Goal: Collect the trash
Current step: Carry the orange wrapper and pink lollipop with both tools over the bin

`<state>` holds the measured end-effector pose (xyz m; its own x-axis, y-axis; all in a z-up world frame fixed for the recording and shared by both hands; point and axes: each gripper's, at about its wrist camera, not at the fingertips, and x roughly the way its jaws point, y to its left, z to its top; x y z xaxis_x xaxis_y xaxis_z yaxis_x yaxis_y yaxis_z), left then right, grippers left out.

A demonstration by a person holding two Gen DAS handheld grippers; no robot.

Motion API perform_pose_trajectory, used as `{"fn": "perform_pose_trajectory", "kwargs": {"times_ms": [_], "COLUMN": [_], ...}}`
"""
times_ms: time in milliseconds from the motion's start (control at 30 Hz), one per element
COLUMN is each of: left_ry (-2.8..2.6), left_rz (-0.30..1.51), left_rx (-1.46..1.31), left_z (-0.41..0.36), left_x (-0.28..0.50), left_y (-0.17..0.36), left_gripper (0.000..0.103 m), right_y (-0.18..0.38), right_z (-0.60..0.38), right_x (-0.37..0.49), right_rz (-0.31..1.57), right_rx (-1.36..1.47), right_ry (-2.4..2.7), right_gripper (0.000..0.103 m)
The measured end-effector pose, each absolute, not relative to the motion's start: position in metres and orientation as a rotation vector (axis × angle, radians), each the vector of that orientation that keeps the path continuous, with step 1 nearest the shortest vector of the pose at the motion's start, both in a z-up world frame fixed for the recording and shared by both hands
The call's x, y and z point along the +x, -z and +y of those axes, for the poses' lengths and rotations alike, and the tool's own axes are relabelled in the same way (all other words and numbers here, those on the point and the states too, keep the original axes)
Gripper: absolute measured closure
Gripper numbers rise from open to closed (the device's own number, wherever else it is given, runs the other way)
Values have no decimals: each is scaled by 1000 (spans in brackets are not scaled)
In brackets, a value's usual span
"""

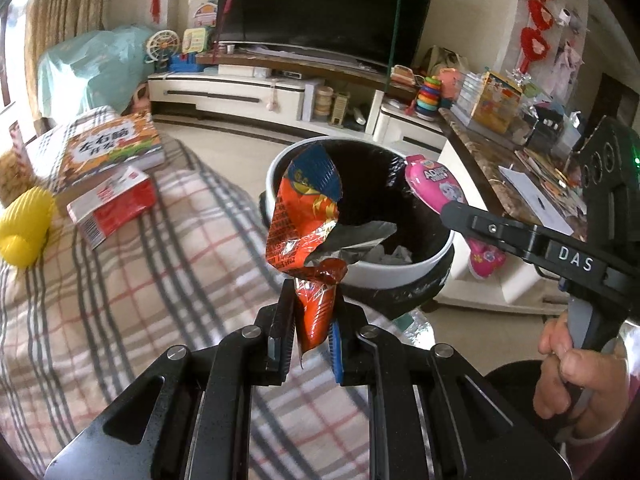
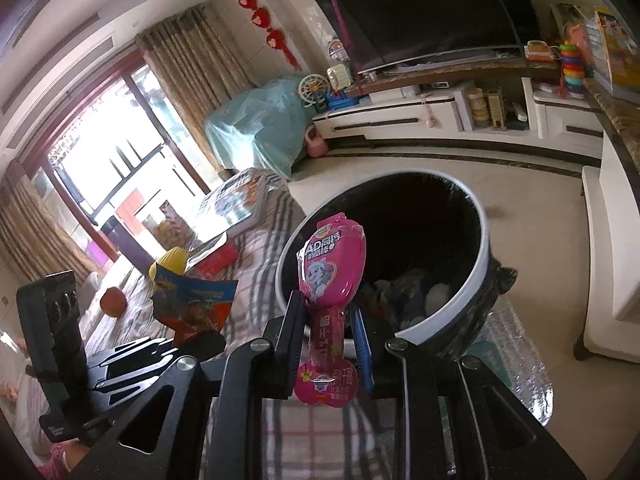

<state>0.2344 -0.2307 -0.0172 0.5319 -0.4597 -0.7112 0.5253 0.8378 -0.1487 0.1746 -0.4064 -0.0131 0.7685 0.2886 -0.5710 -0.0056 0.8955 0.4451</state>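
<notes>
The left hand-held gripper is squeezing a light, crinkly orange wrapper by its bottom end and the right hand-held gripper is squeezing a soft pink packet, both near the bin's rim.

Your left claw is black and pinches an orange-red wrapper with a blue top and silver lining. Your right claw, black too, grips a pink packet. Beyond both stands a white-rimmed bin, black inside; under them lies a plaid cloth, grey and red on cream.
</notes>
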Motion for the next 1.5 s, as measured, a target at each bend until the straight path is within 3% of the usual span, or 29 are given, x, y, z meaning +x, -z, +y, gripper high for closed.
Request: {"fn": "perform_pose_trajectory", "kwargs": {"times_ms": [1500], "left_ry": [607], "left_rz": [829], "left_rx": [152], "left_z": [-297], "left_x": [275], "left_y": [16], "left_gripper": [90], "right_y": [18], "right_z": [-449], "right_x": [223], "right_rz": [696], "right_rx": [461], "right_ry": [-99], "right_gripper": [80]}}
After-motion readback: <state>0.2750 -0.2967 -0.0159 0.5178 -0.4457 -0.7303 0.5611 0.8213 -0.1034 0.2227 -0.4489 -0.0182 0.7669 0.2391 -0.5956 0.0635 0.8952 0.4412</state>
